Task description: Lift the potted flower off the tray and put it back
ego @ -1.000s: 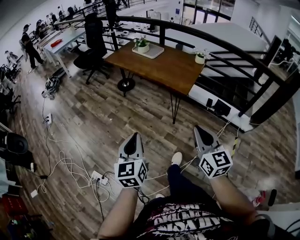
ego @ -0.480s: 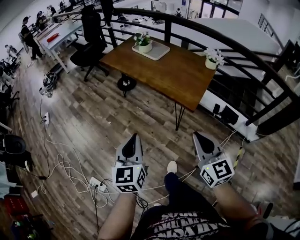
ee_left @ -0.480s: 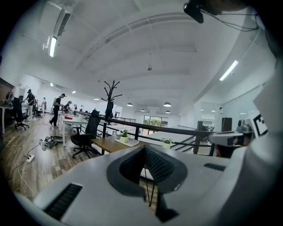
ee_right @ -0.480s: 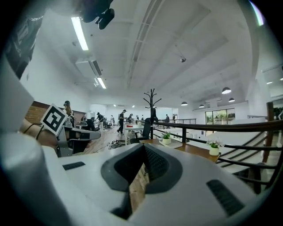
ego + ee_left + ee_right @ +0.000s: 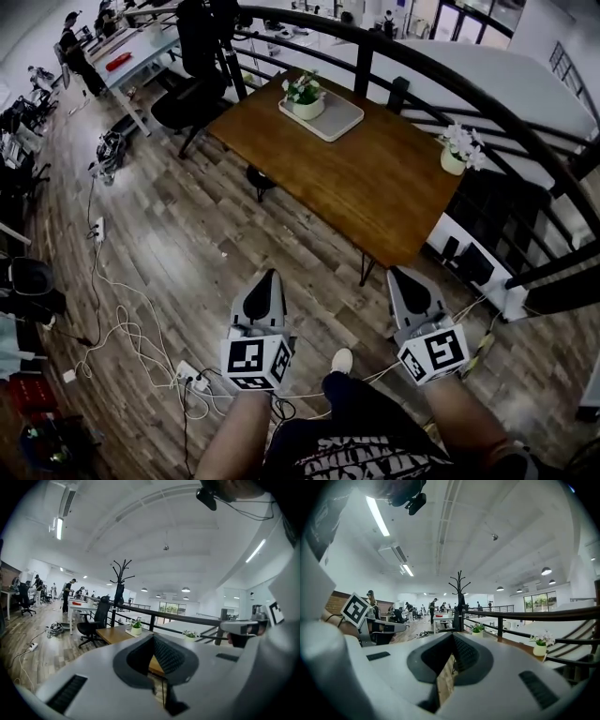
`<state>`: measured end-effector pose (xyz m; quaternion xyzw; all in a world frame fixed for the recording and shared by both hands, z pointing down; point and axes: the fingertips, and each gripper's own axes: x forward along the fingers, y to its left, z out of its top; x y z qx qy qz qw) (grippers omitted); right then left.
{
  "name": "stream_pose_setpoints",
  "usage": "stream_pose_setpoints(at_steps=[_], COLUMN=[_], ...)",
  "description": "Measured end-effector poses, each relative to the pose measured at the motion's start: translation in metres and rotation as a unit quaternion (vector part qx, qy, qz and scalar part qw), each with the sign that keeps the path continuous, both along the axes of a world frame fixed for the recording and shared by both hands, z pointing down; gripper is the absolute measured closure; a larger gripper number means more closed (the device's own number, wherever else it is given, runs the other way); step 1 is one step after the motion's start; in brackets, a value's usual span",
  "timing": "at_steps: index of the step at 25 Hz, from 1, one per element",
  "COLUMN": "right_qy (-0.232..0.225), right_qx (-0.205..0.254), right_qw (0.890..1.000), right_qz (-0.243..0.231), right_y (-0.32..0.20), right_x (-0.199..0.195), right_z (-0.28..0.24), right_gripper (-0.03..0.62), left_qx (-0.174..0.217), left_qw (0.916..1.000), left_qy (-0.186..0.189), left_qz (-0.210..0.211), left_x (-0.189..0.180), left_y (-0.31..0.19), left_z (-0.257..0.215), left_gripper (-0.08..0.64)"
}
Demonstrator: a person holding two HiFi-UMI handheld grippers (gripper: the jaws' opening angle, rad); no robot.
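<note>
- Pointing forward over the wood-plank floor (image 5: 178,234), the left gripper (image 5: 270,275) and right gripper (image 5: 395,273) were smooth grey wedge-shaped shells, each carrying a cube of black-and-white square markers at its rear.
- Both pairs of dark ribbed fingers (image 5: 166,656) were pressed together at their tips, with nothing between them.
- The potted flower (image 5: 306,94), green leaves and small white blooms in a round pale pot, stood on a flat pale tray (image 5: 339,120) with rounded corners, at the worktop's far end.
- The worktop (image 5: 375,187) was a brown wooden rectangle on thin black hairpin legs, well apart from both grippers.
- A second white-flowered pot (image 5: 457,155) stood at its right edge, beside the curved black railing (image 5: 362,67).
- White cables (image 5: 131,328) looped across the floor.
</note>
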<state>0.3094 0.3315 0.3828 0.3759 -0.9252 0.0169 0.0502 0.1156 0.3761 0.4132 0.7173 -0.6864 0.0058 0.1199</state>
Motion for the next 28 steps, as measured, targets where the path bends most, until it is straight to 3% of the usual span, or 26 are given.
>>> stream_pose_setpoints(at_steps=[7, 16, 28], right_qy=[-0.024, -0.035, -0.023], right_qx=[-0.012, -0.001, -0.01], right_qw=[1.0, 0.999, 0.999], right_qz=[-0.011, -0.021, -0.026], right_y=[-0.052, -0.07, -0.103], right_x=[-0.004, -0.013, -0.067], right_z=[-0.01, -0.032, -0.021], right_gripper=[0.6, 0.6, 0.6], left_qx=[-0.002, 0.014, -0.003], left_qw=[0.9997, 0.999, 0.9998], left_qy=[-0.007, -0.013, -0.019], left_qz=[-0.025, -0.04, -0.01], left_x=[-0.008, -0.017, -0.051], left_y=[-0.04, -0.056, -0.103], left_z=[-0.018, -0.043, -0.026], left_gripper=[0.552, 0.552, 0.552])
